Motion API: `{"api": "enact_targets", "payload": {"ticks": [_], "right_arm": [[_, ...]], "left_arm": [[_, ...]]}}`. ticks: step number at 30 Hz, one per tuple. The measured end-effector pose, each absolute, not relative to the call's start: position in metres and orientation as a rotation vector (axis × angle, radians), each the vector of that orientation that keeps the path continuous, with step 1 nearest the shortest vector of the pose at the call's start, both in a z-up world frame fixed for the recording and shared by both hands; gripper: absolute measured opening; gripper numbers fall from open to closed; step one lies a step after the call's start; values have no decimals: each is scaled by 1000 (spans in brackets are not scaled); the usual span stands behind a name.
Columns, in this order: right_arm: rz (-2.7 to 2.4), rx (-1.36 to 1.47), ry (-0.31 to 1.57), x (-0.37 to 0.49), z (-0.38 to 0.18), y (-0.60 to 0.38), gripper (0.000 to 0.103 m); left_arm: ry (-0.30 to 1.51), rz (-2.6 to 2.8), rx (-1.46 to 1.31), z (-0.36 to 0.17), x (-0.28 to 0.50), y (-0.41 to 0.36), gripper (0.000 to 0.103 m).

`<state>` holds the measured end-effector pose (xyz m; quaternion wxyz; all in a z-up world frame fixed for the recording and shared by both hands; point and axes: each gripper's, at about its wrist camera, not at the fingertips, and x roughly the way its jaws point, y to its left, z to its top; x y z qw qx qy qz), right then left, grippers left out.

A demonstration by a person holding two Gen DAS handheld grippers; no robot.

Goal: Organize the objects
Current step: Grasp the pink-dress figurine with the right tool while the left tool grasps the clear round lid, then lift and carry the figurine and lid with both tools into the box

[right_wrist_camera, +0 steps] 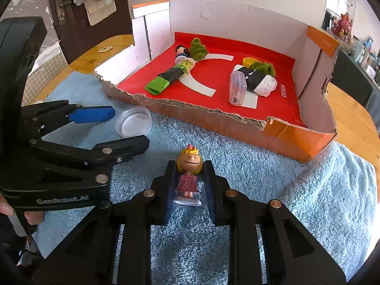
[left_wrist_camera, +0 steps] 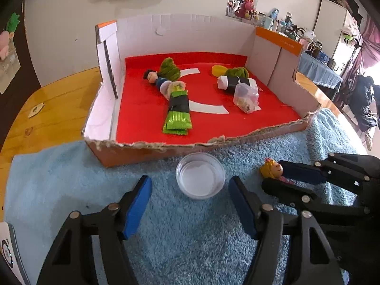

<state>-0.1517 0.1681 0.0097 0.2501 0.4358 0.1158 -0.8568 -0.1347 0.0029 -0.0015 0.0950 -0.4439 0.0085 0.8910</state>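
A small blonde figurine in a pink dress (right_wrist_camera: 188, 180) lies on the blue towel (right_wrist_camera: 273, 190), and my right gripper (right_wrist_camera: 190, 166) is shut on its body, the head poking out past the tips. From the left wrist view the same figurine (left_wrist_camera: 272, 169) shows in the right gripper (left_wrist_camera: 273, 175) at the right edge. A shallow clear plastic dish (left_wrist_camera: 200, 178) sits on the towel just ahead of my left gripper (left_wrist_camera: 188, 185). Its blue pads (left_wrist_camera: 136, 209) stand apart and do not touch the dish (right_wrist_camera: 134, 123).
A torn cardboard box (left_wrist_camera: 166, 146) with a red floor stands behind the towel. It holds a green packet (left_wrist_camera: 177, 121), a dark-haired figurine (left_wrist_camera: 150, 76), green fuzzy pieces (left_wrist_camera: 169, 68), a black-and-white roll (left_wrist_camera: 234, 83) and a clear capsule (left_wrist_camera: 245, 97). The wooden table (left_wrist_camera: 47, 109) runs around it.
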Motion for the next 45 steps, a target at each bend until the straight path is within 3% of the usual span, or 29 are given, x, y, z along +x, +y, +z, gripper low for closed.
{"api": "enact_targets", "payload": {"ticks": [5, 26, 45], "right_arm": [[-2337, 1191, 292, -150, 11, 170, 22], [-2370, 1157, 93, -126, 30, 189, 21], [-2364, 1108, 65, -126, 56, 190, 21]], "left_arm": [[46, 2677, -1307, -1, -134, 0, 42], [-127, 2644, -1289, 8, -96, -4, 42], [-172, 2653, -1212, 37, -101, -2, 42]]}}
